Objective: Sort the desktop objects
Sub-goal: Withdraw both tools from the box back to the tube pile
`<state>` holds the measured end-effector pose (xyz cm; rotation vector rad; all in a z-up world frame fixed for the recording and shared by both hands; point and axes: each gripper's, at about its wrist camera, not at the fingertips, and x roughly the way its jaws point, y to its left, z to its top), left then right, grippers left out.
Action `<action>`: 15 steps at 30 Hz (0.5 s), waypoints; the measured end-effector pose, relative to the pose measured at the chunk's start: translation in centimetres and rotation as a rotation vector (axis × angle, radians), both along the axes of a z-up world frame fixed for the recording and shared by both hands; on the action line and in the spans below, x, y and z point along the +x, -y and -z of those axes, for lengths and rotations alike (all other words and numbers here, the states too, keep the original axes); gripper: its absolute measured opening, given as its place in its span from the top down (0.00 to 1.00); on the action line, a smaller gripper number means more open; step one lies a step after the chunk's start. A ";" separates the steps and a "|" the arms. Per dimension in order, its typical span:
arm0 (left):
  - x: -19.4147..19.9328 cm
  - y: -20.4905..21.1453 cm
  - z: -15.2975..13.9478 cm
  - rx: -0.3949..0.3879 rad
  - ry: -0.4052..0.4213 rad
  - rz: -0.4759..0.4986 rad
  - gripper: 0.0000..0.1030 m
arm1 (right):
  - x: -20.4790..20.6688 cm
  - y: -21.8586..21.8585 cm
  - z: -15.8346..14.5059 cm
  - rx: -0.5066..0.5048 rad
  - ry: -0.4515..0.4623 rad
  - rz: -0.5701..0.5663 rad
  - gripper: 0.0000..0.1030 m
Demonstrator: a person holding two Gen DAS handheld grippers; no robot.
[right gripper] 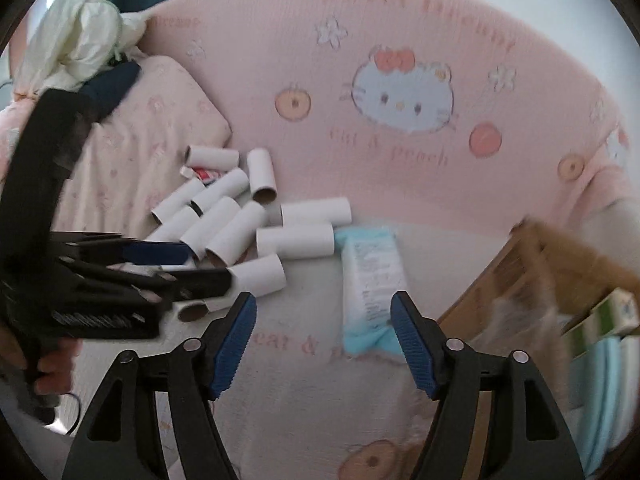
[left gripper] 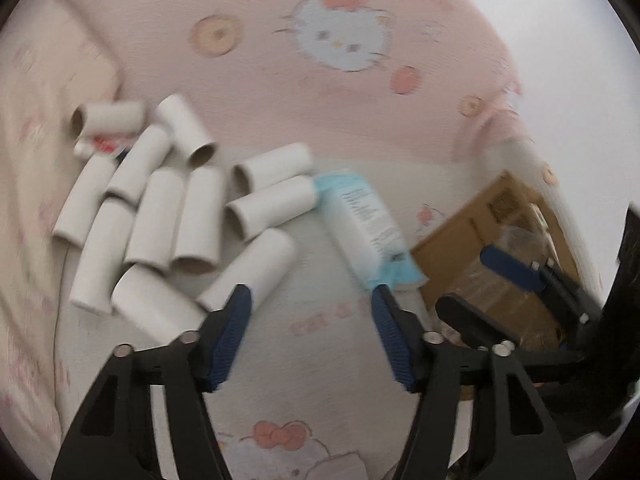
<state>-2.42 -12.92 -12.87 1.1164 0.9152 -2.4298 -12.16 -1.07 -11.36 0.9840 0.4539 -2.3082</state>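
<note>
Two hand-held grippers of matte black plastic; the left gripper has two angular arms with triangular cut-outs, silver round pivot pins at each joint, and ribbed blue pads lining the inner faces; the right gripper is built alike, with ribbed blue pads; a hand grips one black handle.
</note>
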 end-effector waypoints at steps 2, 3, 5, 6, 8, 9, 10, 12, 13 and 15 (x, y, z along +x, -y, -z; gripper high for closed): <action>1.1 1.5 0.6 0.053 0.009 -0.059 0.46 | -0.4 0.4 1.4 -0.002 0.003 0.008 0.33; 1.6 2.1 0.9 0.079 0.010 -0.084 0.47 | -0.5 0.6 1.9 -0.004 0.009 0.008 0.33; 2.6 3.5 1.7 0.143 0.006 -0.141 0.47 | -0.7 1.3 2.9 -0.001 0.014 -0.013 0.33; 2.8 4.1 2.0 0.173 0.012 -0.159 0.47 | -0.7 1.7 3.3 -0.004 0.014 -0.027 0.33; 3.7 5.3 3.0 0.229 0.036 -0.236 0.47 | -0.7 2.6 3.8 -0.028 0.004 -0.058 0.33; 4.2 5.7 3.4 0.245 0.038 -0.274 0.47 | -0.7 3.0 4.0 -0.055 0.000 -0.069 0.32; 4.6 6.1 3.9 0.268 0.039 -0.308 0.47 | -0.6 3.5 4.1 -0.075 0.003 -0.081 0.32; 5.3 6.7 5.4 0.326 0.044 -0.362 0.47 | -0.3 4.5 4.4 -0.118 -0.008 -0.116 0.32; 5.5 6.8 6.0 0.346 0.047 -0.371 0.47 | 0.1 5.0 4.7 -0.133 -0.020 -0.136 0.31; 6.0 6.9 7.4 0.392 0.065 -0.406 0.47 | 1.0 6.1 5.4 -0.140 -0.036 -0.184 0.31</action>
